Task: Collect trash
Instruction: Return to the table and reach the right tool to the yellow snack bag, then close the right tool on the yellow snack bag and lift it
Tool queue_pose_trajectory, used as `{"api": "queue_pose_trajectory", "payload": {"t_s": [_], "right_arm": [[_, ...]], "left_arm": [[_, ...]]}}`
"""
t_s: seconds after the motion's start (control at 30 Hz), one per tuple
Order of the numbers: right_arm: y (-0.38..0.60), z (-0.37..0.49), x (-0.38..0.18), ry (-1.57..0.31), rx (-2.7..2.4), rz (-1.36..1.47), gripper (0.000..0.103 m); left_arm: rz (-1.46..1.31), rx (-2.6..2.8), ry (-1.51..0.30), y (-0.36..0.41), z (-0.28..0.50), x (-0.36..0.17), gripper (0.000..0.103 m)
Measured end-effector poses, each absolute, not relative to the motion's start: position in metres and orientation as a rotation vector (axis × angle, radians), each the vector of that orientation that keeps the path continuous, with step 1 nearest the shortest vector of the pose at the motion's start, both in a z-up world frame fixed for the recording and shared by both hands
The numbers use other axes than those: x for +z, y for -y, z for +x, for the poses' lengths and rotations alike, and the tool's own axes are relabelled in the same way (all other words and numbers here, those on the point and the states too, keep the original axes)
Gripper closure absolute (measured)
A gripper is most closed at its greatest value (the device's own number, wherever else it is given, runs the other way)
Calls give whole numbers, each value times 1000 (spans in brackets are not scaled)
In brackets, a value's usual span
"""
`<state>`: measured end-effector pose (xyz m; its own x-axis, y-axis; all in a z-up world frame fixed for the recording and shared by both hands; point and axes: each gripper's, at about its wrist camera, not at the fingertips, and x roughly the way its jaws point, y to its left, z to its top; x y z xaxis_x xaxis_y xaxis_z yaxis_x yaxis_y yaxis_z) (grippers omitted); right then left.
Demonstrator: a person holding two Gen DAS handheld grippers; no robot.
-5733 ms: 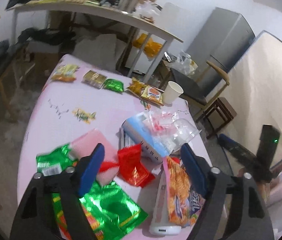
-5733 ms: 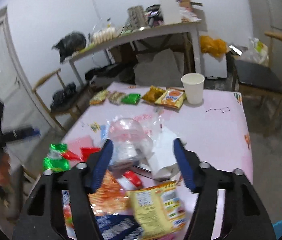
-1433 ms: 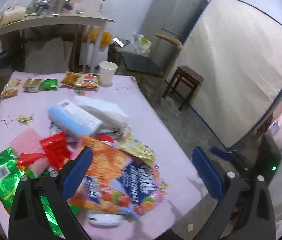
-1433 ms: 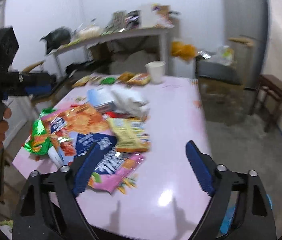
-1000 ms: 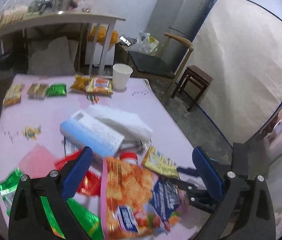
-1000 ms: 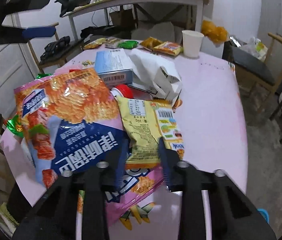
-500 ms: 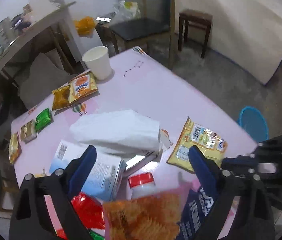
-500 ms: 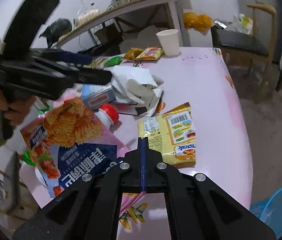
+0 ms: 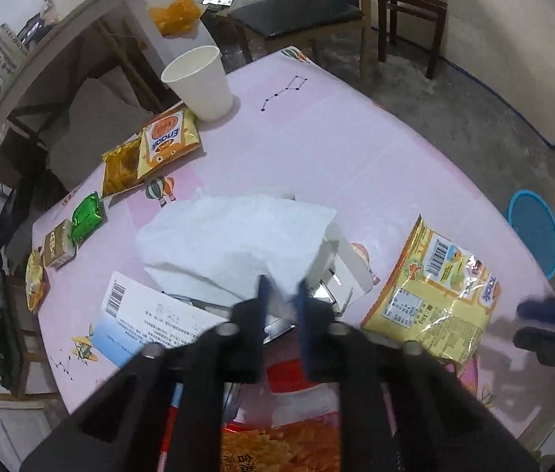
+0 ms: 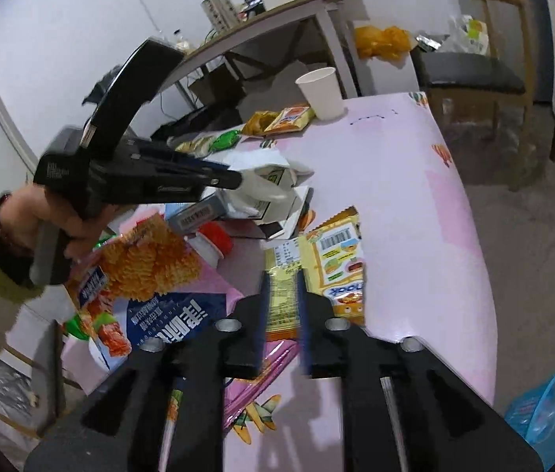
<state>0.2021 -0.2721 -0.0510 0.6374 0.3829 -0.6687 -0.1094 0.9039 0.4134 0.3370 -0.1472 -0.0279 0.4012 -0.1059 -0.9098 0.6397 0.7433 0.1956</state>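
Tissue [image 9: 234, 236], white and crumpled, lies mid-table on the pink cloth [image 9: 356, 149], left of the yellow snack packet [image 9: 435, 287]; the left gripper [image 9: 281, 295] has just been closing and pinches the tissue's near edge between nearly shut jaws. Right of it, the right gripper [image 10: 282, 295] has just been opening, jaws narrowly apart around the packet's corner, whether pressing it I cannot tell.

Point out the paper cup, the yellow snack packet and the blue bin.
paper cup [image 9: 200, 86], left wrist view, on its white side wall.
yellow snack packet [image 9: 439, 287], left wrist view, on the middle of its printed back.
blue bin [image 9: 535, 232], left wrist view, inside its round opening, on the floor beside the table.
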Motion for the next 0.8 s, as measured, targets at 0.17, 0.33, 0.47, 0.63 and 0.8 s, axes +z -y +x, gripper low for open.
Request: {"api": "queue_pose_trajectory", "payload": {"t_s": [0.17,0.33,0.47,0.63,0.8], "right_arm": [[285,211,-54,-870,248,387,36],[273,229,-65,-948,252,337,25],[256,240,-76,-992,250,262,20],[240,249,-84,-1021,235,166,20],[238,250,-92,-1047,203,128,35]], "left_arm": [[521,-518,-1032,139,338,-19,102],[431,-543,-977,127,334,0,102],[368,-579,-906,119,326,21,102],[314,-606,-849,111,317,42,102],[247,-627,-813,102,308,62,102]]}}
